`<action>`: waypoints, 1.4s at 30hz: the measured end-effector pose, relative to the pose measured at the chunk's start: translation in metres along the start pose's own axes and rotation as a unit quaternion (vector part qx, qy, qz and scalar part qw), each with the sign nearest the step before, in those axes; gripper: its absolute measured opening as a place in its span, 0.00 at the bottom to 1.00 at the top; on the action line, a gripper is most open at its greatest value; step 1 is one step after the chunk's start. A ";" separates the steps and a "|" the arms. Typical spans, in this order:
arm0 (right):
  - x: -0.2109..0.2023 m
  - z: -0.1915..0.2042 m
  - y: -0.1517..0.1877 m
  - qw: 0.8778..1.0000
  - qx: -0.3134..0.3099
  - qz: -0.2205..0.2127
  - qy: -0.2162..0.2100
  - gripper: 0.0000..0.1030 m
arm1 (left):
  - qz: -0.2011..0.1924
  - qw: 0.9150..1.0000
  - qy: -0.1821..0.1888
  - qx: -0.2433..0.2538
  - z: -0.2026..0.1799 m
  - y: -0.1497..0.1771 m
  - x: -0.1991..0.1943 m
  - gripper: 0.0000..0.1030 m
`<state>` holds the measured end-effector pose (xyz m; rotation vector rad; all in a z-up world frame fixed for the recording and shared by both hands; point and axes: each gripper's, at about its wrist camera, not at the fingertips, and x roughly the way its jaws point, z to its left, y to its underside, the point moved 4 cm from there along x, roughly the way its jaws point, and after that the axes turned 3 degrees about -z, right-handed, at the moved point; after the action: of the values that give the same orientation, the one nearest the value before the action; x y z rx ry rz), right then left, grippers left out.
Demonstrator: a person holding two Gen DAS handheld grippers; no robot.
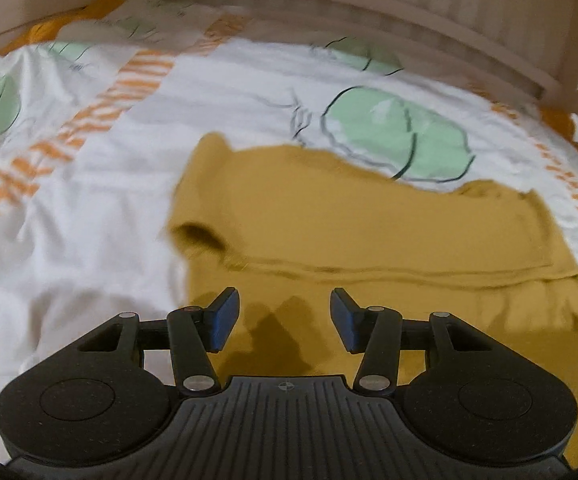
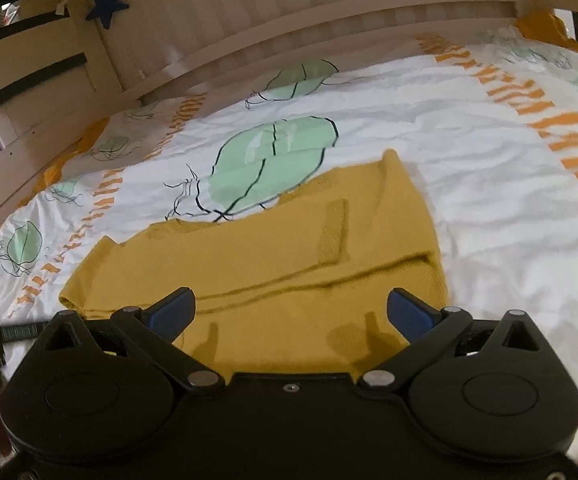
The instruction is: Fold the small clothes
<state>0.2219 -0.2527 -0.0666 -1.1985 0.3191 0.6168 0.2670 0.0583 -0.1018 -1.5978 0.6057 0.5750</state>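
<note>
On the bed, spread over a white duvet [image 2: 469, 200] printed with pale green leaves and orange dashed stripes, a mustard-yellow garment [image 2: 273, 256], small, knitted-looking, partly folded. Lying flat near the middle of the bed, well short of the pale wooden bed rail [image 2: 329, 20] along the far edge. One fold line crossing its width, a flap doubled over along the side nearer the cameras; at one end, a sleeve opening [image 1: 197, 234] facing outward.

Left tongs [image 1: 285, 320] released, blue pads apart with a moderate gap, nothing between them. Poised directly above the near part of the garment [image 1: 369, 232], just short of the fold line, their shadow falling on the yellow cloth; not touching fabric so far as can be told. View somewhat blurred.

Right tongs [image 2: 291, 312] released too, spread wider, empty, also over the garment's near edge, with the fold line just ahead of the pads. Whether the pads graze the cloth cannot be told.

Far off at the corner post of the bed frame, a dark blue star decoration [image 2: 107, 4].
</note>
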 end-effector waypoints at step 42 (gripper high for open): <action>0.076 -0.030 -0.037 0.994 -0.030 0.071 0.076 0.26 | -0.050 0.998 -0.010 0.024 0.005 0.038 0.018 0.56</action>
<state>0.3074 -0.2683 -0.0896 -1.2904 0.5214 0.6640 0.2542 0.0583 -0.1417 -1.5656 0.5186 0.4986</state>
